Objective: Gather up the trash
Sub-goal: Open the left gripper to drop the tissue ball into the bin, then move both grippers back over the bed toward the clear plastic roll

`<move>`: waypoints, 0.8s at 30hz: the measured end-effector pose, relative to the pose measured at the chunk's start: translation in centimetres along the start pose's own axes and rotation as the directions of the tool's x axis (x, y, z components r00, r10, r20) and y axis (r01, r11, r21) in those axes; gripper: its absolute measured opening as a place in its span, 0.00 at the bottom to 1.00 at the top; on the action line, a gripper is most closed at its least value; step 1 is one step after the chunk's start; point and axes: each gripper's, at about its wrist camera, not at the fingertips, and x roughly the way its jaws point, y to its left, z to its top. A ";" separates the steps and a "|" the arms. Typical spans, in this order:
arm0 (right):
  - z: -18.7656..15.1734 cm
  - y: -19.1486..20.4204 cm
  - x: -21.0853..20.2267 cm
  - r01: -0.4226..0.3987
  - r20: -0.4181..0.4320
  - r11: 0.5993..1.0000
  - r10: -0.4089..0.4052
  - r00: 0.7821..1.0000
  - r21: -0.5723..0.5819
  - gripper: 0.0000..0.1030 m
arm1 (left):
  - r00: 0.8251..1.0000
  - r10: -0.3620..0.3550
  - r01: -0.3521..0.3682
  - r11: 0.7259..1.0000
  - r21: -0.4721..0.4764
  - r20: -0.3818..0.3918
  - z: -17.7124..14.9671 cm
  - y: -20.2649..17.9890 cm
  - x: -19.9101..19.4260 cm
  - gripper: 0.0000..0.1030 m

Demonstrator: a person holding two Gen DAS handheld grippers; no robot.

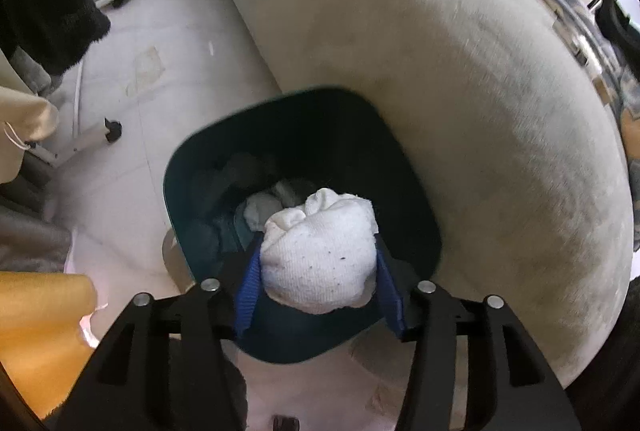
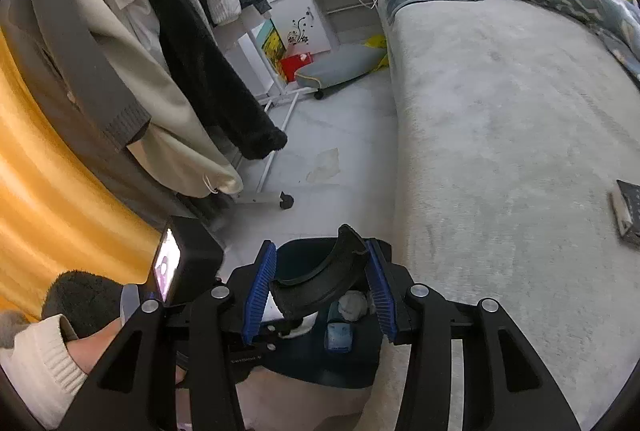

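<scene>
My left gripper point(image 1: 318, 263) is shut on a crumpled white tissue wad point(image 1: 320, 251) and holds it over the open mouth of a dark teal trash bin point(image 1: 192, 167) on the floor beside the bed. More crumpled paper point(image 1: 262, 209) lies inside the bin. My right gripper point(image 2: 320, 287) is shut on a curved black plastic piece point(image 2: 320, 279), which spans between the blue pads above the same bin point(image 2: 320, 363). White tissue point(image 2: 354, 305) and a blue item point(image 2: 339, 337) show in the bin below it.
A grey bed point(image 2: 500, 135) fills the right side, its rounded edge point(image 1: 440, 91) touching the bin. A clothes rack with hanging coats point(image 2: 160, 71) and wheeled base point(image 2: 286, 199) stands left. A yellow curtain point(image 2: 48, 199) hangs at the left. A book point(image 2: 628, 211) lies on the bed.
</scene>
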 end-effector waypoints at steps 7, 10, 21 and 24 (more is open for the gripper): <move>0.0 0.5 1.3 -0.001 -0.033 1.000 0.000 0.999 -0.017 0.45 | 0.999 0.009 -0.008 1.000 0.021 -0.032 -0.9 0.1 0.3 0.71; -0.2 0.6 2.1 0.001 -0.057 1.000 -0.002 0.998 -0.022 0.45 | 1.000 0.006 -0.006 1.000 0.017 -0.023 -1.4 0.8 -0.5 0.74; -2.1 1.5 6.7 0.024 -0.193 0.997 -0.036 0.981 -0.067 0.45 | 0.993 0.009 0.000 0.997 -0.075 0.115 -1.4 4.5 -4.7 0.80; -3.0 1.9 8.2 0.031 -0.236 0.995 -0.052 0.970 -0.091 0.45 | 0.983 0.004 0.015 0.995 -0.100 0.181 -1.3 5.3 -6.5 0.80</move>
